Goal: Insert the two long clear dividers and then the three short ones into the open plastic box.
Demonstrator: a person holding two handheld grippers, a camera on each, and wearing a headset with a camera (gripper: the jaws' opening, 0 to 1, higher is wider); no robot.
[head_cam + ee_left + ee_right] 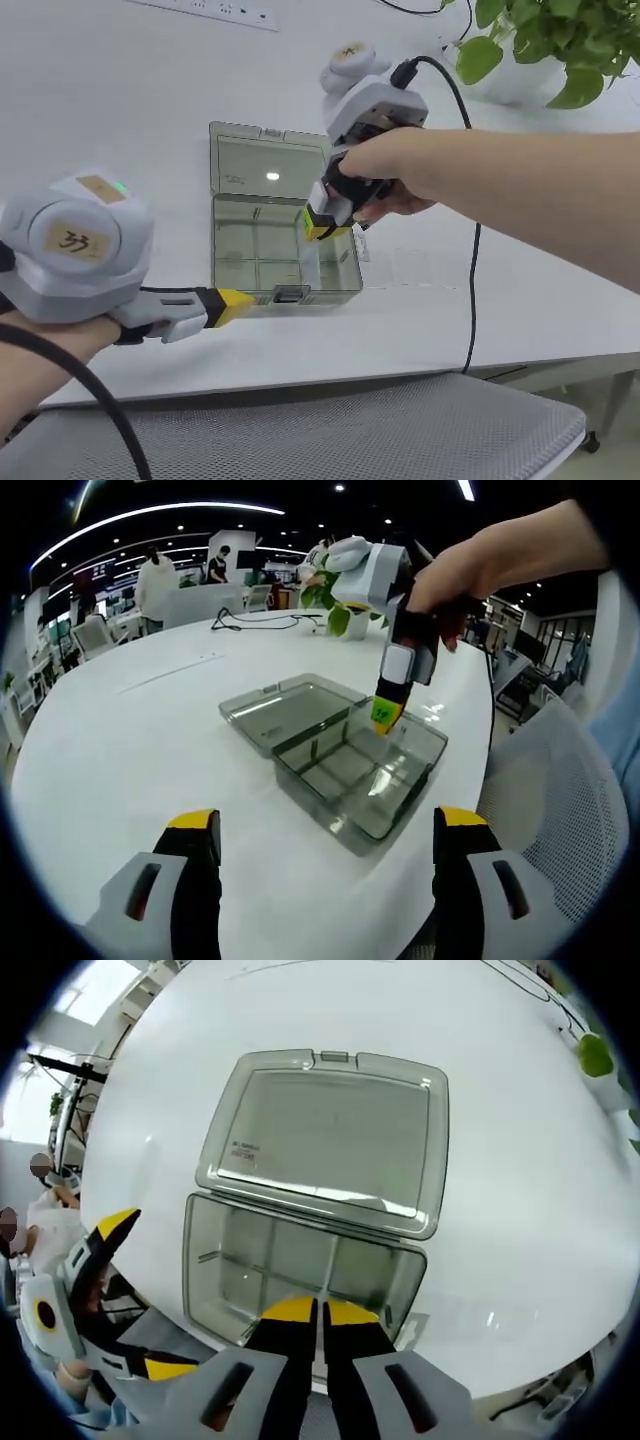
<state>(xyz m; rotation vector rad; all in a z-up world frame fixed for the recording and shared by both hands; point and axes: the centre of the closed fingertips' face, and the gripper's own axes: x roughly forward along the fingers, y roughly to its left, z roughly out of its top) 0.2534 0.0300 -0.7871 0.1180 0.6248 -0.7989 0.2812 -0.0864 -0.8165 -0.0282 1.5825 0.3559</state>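
The open clear plastic box [235,250] lies mid-table with its lid [265,165] folded back. My right gripper [322,226] points down over the box's right part, shut on a thin clear divider [325,1285] that reaches into the box [290,1260]. In the left gripper view the right gripper [385,712] hangs over the box [350,770]. Several partitions show inside the box. My left gripper [230,305] is open and holds nothing, just off the box's front left corner; its jaws [325,825] stand wide apart. More clear dividers [410,268] lie on the table right of the box.
A black cable [472,260] runs from the right gripper across the table and over its front edge. A potted plant [540,40] stands at the back right, a power strip [215,10] at the back. A grey mesh chair [400,430] sits below the table edge.
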